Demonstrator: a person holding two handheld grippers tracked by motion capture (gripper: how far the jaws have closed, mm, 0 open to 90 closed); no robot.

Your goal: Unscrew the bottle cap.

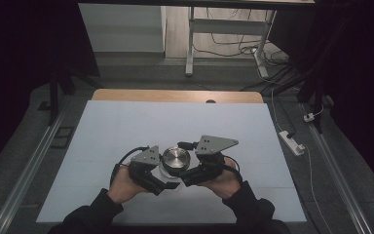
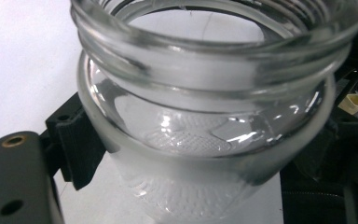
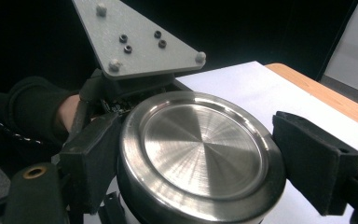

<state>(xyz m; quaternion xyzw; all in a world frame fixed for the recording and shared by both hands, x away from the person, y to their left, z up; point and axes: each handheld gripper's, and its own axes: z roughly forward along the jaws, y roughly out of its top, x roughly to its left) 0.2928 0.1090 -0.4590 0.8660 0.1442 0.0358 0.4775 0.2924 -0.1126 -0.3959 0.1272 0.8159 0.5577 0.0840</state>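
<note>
jar (image 2: 205, 140): clamped in left tongs (image 1: 168, 185), lower middle of frame;
lid (image 3: 200, 144): right tongs (image 1: 187, 178) pinching its rim;
risk: glass twists loose (smooth sides) if the lid sticks

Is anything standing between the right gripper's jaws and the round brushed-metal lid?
Nothing visible does. The right gripper has its black jaws on either side of the round brushed-metal lid, with both pads at its rim. The left gripper holds the clear glass jar.

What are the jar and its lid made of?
The jar looks like clear glass: you see through it, and it shines. The lid looks like brushed metal, silvery, with fine circular lines. I can't tell which metal.
</note>
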